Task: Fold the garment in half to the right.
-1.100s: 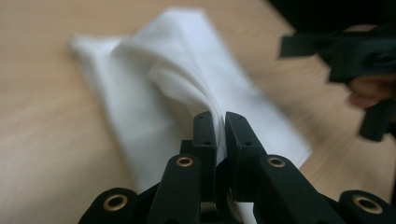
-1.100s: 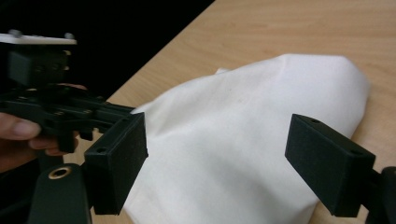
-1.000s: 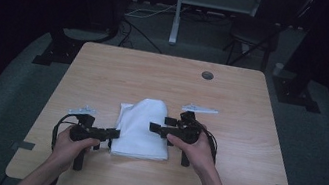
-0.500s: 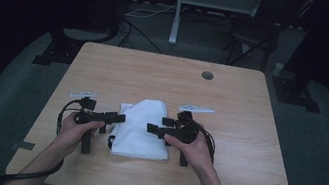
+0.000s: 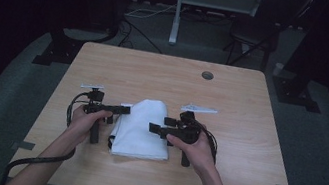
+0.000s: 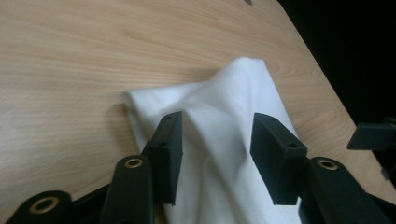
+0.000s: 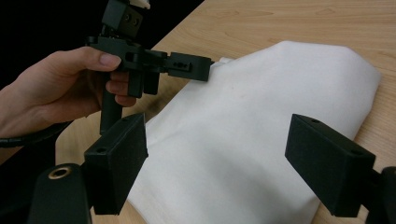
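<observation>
- Jaws of the left gripper (image 6: 217, 156), lately closing, stood apart over the white cloth (image 5: 142, 128), pinching nothing yet.
- Cloth lay loosely folded mid-table (image 5: 250, 112), apparently needing further folding.
- Right gripper (image 7: 233, 172) hovered, jaws spread wide.

Cloth (image 5: 142, 129): plain white, no pattern. Table (image 5: 164, 80): pale wood grain. Both grippers (image 5: 121, 110) (image 5: 152, 127): black, brass-coloured rivets.

Soft matt white cloth (image 5: 142, 129) on smooth pale wood-grain table (image 5: 165, 77)
</observation>
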The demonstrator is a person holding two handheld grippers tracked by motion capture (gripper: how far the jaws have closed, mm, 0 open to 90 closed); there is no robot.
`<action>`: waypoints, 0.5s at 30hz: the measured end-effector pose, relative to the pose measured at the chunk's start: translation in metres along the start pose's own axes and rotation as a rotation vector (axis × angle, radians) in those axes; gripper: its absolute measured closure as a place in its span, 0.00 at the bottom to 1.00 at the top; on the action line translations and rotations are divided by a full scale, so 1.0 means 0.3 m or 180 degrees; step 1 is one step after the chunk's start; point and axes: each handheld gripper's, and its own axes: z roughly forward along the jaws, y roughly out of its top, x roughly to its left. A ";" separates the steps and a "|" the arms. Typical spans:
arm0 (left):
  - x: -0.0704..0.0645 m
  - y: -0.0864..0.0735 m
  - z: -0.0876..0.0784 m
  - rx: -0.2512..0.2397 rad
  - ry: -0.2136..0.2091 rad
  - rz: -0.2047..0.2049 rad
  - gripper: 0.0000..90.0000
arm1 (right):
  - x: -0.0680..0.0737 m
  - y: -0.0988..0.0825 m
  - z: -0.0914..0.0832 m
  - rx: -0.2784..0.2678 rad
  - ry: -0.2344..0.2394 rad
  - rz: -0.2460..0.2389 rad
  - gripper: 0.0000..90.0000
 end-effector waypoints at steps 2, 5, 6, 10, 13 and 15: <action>-0.013 0.001 0.008 0.0054 -0.0011 0.0036 0.61 | -0.001 0.000 -0.004 -0.0002 -0.0003 -0.0005 0.23; -0.021 0.004 0.010 0.0039 0.0020 0.0087 0.63 | -0.002 0.000 -0.007 -0.0011 -0.0011 -0.0004 0.23; -0.024 0.004 0.013 0.0055 0.0022 0.0088 0.65 | -0.002 0.000 -0.009 -0.0031 -0.0001 0.0000 0.23; -0.022 0.002 0.032 0.0162 0.0048 0.0087 0.70 | -0.004 -0.004 -0.008 -0.0022 -0.0009 -0.0007 0.23; -0.022 -0.001 0.043 0.0184 0.0060 0.0093 0.75 | -0.006 -0.008 -0.006 -0.0018 -0.0001 0.0003 0.23; -0.024 -0.003 0.049 0.0190 0.0064 0.0120 0.77 | -0.006 -0.010 -0.006 -0.0016 -0.0001 0.0016 0.23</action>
